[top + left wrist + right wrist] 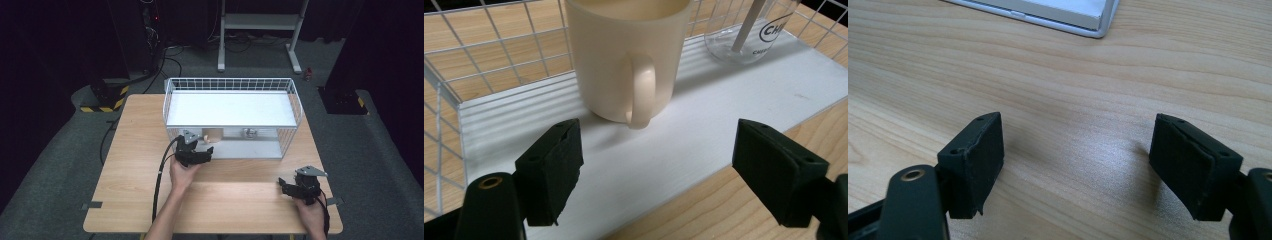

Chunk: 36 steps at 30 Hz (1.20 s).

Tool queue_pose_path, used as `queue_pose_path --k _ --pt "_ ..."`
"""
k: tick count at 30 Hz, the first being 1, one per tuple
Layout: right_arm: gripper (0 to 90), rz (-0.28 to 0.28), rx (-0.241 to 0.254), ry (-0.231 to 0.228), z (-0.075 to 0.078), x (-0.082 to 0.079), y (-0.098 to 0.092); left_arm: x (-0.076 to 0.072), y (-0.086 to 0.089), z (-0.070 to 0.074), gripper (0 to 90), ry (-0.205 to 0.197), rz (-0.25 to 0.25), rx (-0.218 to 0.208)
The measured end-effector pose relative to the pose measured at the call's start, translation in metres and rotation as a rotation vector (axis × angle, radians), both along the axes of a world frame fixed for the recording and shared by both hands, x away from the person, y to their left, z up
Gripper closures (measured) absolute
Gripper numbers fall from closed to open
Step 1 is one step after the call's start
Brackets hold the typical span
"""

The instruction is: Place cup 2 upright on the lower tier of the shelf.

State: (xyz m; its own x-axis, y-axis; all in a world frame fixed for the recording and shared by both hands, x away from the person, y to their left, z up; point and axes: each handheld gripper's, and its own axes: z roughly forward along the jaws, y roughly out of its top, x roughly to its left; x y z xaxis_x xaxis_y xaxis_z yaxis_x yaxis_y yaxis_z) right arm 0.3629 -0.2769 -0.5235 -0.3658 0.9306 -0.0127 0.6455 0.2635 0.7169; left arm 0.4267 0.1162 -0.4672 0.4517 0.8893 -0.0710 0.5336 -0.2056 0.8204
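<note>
Fingers (551, 175) of the left gripper (659, 170) stand released before the mug (629, 55), seemingly just placed; withdrawal comes next.

Cream mug (626, 55), white wire rack (232, 87), clear glass (751, 30) with dark lettering, light woodgrain surface (135, 165), black tongs (659, 170).

Bench (130, 195): carries the rack (295, 102) at its far middle.
Mug (629, 55): on the rack's lower shelf, left of the glass (749, 30).
Left gripper (206, 150): before the mug, apart.
Right gripper (283, 184): near the bench's front right.
</note>
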Motion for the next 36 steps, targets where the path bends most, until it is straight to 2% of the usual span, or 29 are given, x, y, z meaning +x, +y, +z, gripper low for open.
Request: queue_pose_path --k 8,10,20,25,36 --pt "21.8 0.0 0.0 0.0 0.0 0.0 0.0 -0.008 0.006 0.001 20.4 -0.013 0.005 -0.012" --pt "21.8 0.0 0.0 0.0 0.0 0.0 0.0 -0.009 0.007 0.0 20.4 -0.017 0.005 0.0" --pt "21.8 0.0 0.0 0.0 0.0 0.0 0.0 -0.019 0.011 0.002 18.5 -0.031 -0.002 0.0" --pt "21.8 0.0 -0.001 0.0 0.0 0.0 0.0 -0.023 0.014 0.004 17.2 -0.035 -0.002 0.017" --pt "21.8 0.001 -0.001 -0.001 0.0 0.0 0.0 -0.029 0.019 0.006 16.3 -0.036 -0.008 -0.01"
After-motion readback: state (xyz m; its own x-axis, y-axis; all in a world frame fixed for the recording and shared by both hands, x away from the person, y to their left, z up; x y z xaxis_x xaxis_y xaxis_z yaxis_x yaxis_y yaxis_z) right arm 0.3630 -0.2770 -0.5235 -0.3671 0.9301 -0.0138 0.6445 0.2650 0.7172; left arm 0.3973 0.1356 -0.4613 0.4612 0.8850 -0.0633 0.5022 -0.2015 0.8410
